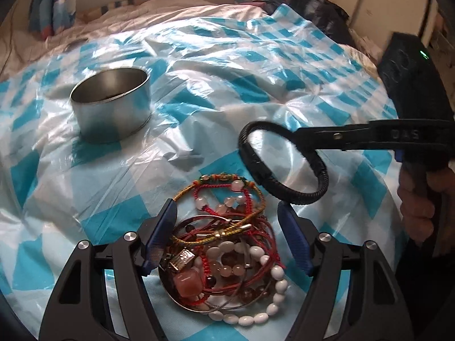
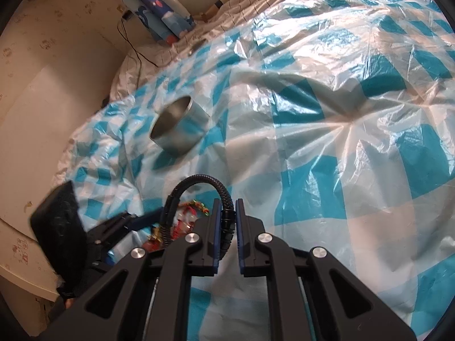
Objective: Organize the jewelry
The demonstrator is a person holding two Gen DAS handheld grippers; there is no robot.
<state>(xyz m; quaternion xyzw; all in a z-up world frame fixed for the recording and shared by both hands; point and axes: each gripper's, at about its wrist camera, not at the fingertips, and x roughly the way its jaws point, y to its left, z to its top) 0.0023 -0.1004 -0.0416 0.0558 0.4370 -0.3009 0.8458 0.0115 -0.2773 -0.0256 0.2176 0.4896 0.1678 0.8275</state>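
The right gripper pinches one black bracelet – the left gripper gapes empty over the pile, the tin looks almost bare.

A black braided bracelet hangs lifted above the checked plastic sheet, beside a tangled heap of bead, cord and metal bracelets in a shallow dish near its front edge, while an upright steel tin stands toward its left edge.
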